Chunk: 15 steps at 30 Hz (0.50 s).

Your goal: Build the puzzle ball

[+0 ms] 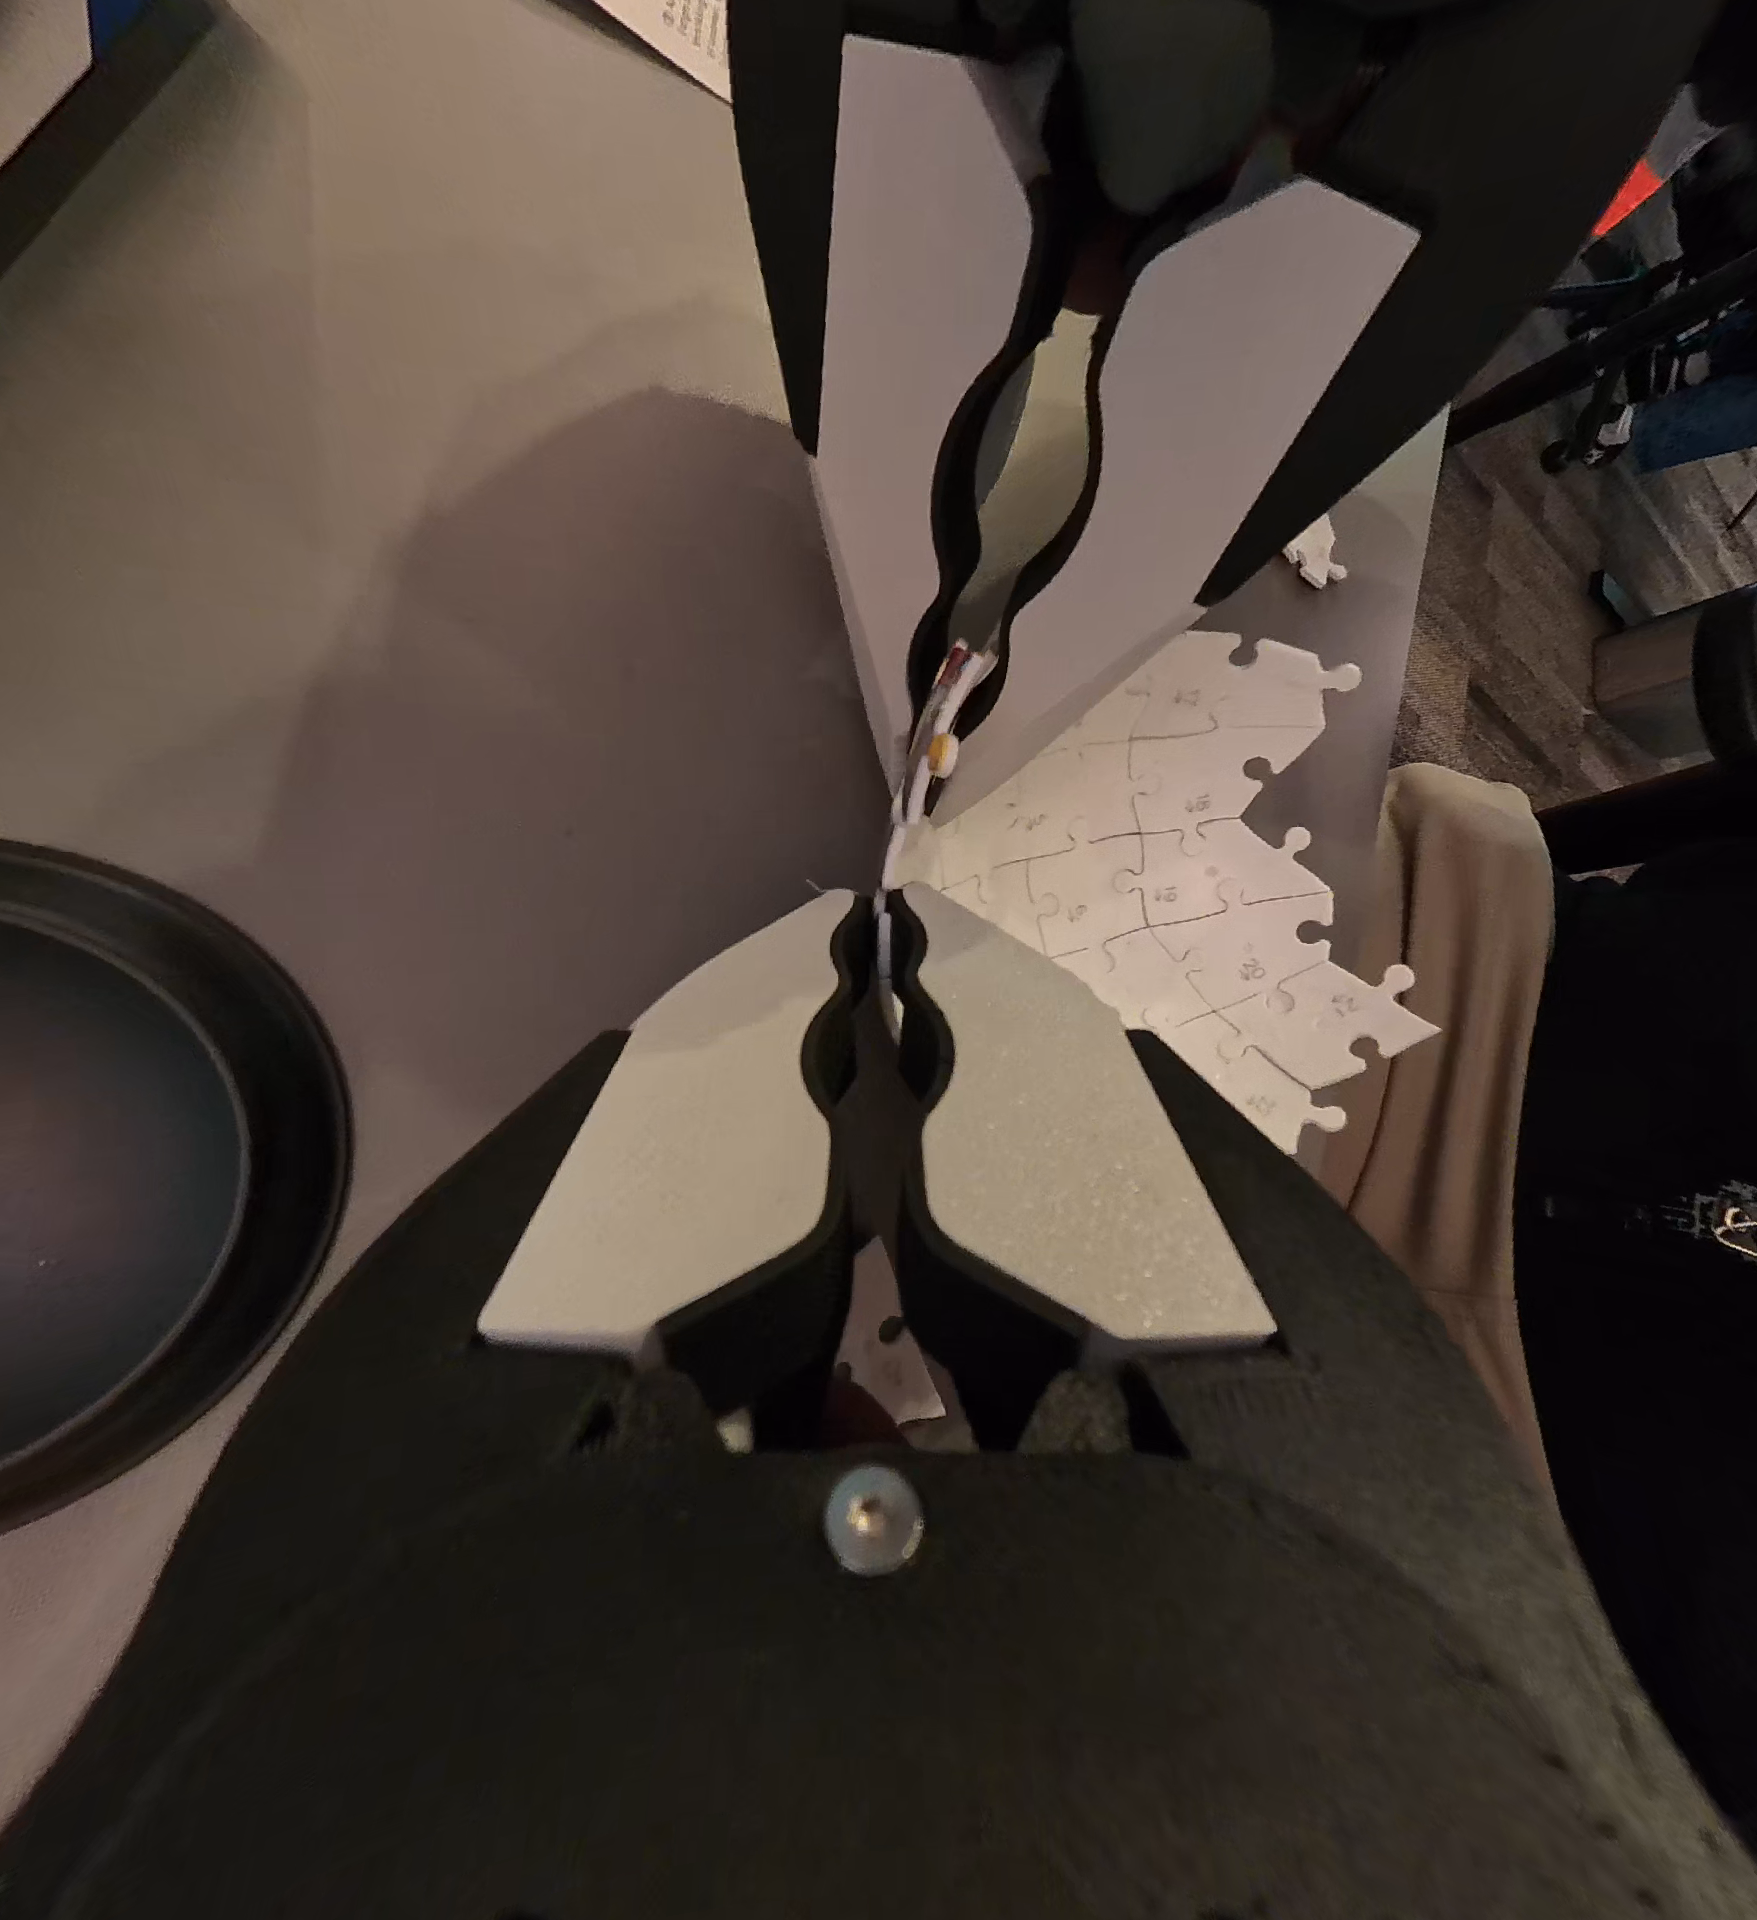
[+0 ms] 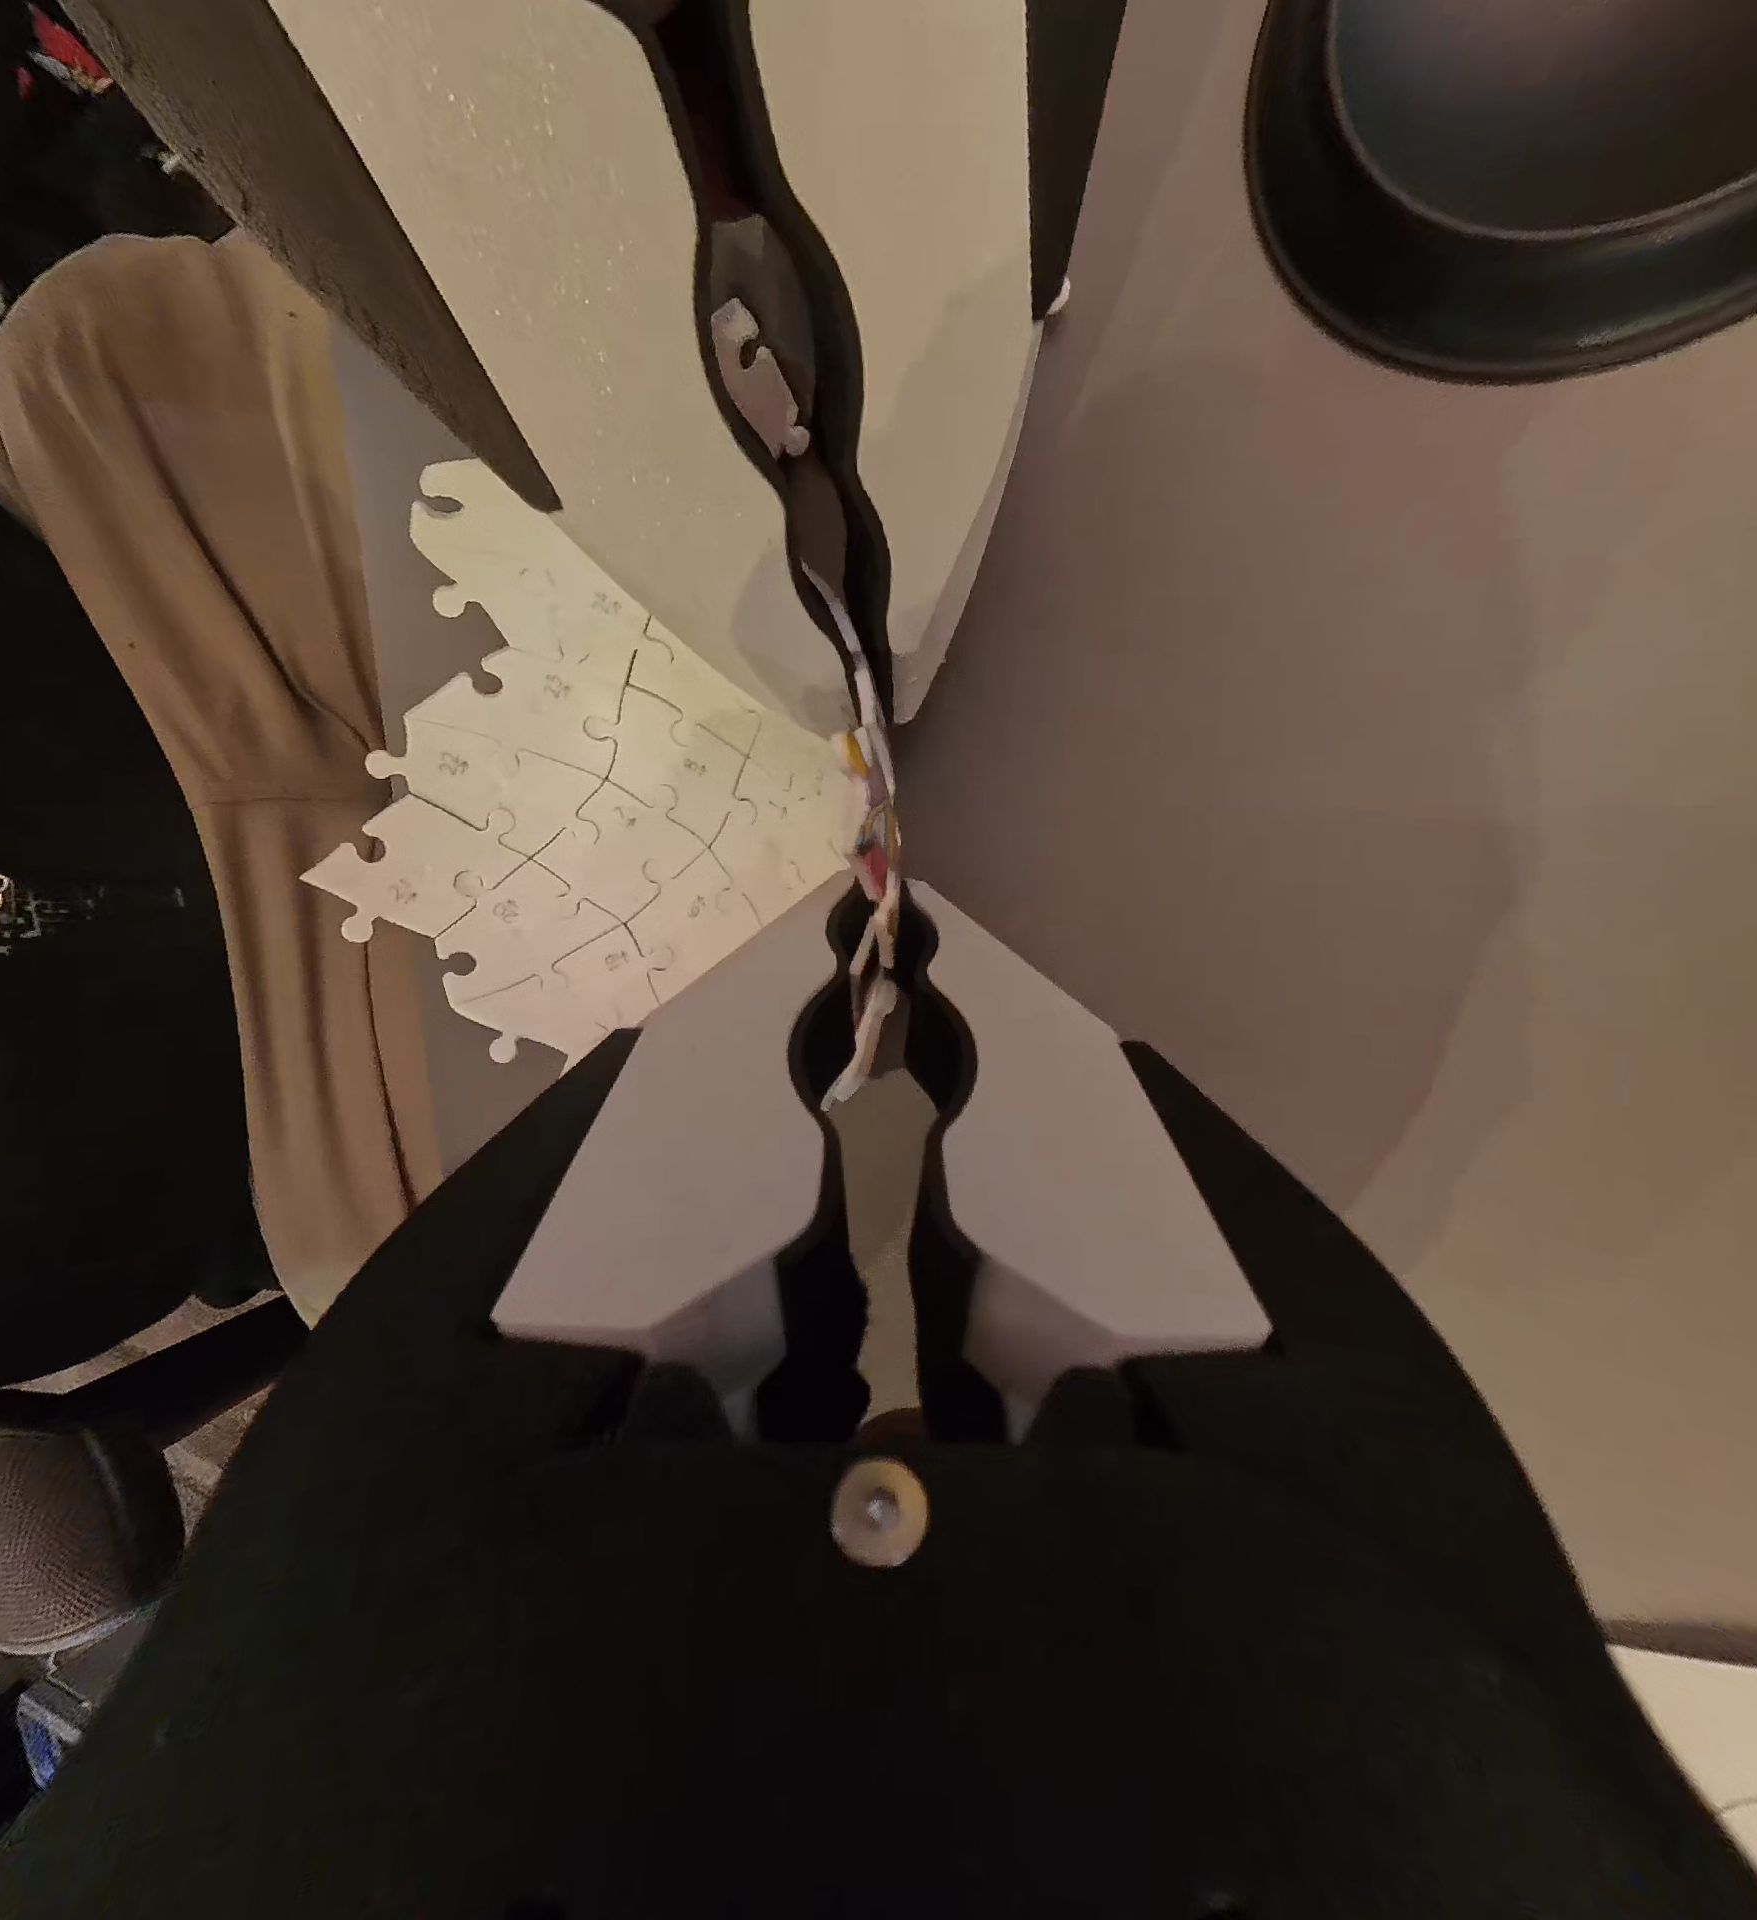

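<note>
Table (image 1: 386, 520): we see a grey top filling the left and centre of the left wrist view; in the right wrist view (image 2: 1373, 831) it fills the right half.
Dark bowl (image 1: 105, 1174): we log a round black dish at the left edge of the left wrist view, resting on the table; in the right wrist view (image 2: 1539, 208) it sits upper right, well apart from the grippers.
Puzzle sheet (image 1: 1196, 904): we note joined white pieces, blank side toward the cameras, fanning right of centre in the left wrist view and left of centre (image 2: 583, 821) in the right wrist view. Its near edge runs between both sets of fingers, printed colours showing along that edge.
Left gripper (image 1: 886, 935): we record it clenched on the puzzle sheet's edge, tips at frame centre.
Right gripper (image 2: 879, 935): likewise clamped on the same edge, tip to tip with the left gripper.
Loose piece (image 1: 1315, 556): one white piece lies on the table, upper right, apart from the sheet.
</note>
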{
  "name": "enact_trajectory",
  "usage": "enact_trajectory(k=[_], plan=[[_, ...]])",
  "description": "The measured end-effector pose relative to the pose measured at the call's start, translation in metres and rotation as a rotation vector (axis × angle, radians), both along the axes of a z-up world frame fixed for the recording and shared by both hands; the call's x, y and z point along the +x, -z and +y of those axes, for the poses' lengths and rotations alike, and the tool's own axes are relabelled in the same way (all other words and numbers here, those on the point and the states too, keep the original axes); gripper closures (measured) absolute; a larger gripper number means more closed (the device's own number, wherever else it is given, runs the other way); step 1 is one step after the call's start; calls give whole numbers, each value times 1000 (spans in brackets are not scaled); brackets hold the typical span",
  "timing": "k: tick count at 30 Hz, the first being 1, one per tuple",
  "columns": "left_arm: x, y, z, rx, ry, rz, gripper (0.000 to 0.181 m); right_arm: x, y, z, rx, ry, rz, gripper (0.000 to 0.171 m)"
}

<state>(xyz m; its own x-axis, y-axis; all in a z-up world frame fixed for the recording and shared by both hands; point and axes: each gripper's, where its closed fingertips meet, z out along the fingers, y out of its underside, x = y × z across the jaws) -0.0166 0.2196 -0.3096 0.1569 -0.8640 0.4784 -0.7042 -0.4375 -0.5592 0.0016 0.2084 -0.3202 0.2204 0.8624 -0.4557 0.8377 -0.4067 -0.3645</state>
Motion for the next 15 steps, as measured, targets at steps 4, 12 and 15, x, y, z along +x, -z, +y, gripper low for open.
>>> enact_trajectory(k=[4, 12, 15], plan=[[-2, -1, 3, 5, -3, 8, 179, -3, 0, 2, 5, 43, 40, 170], [0, 0, 2, 7, -8, 6, 179, 2, -3, 4, 45, 54, 64, 168], [0, 1, 1, 5, -10, 4, 179, 2, -2, 4, 58, 64, 75, 169]])
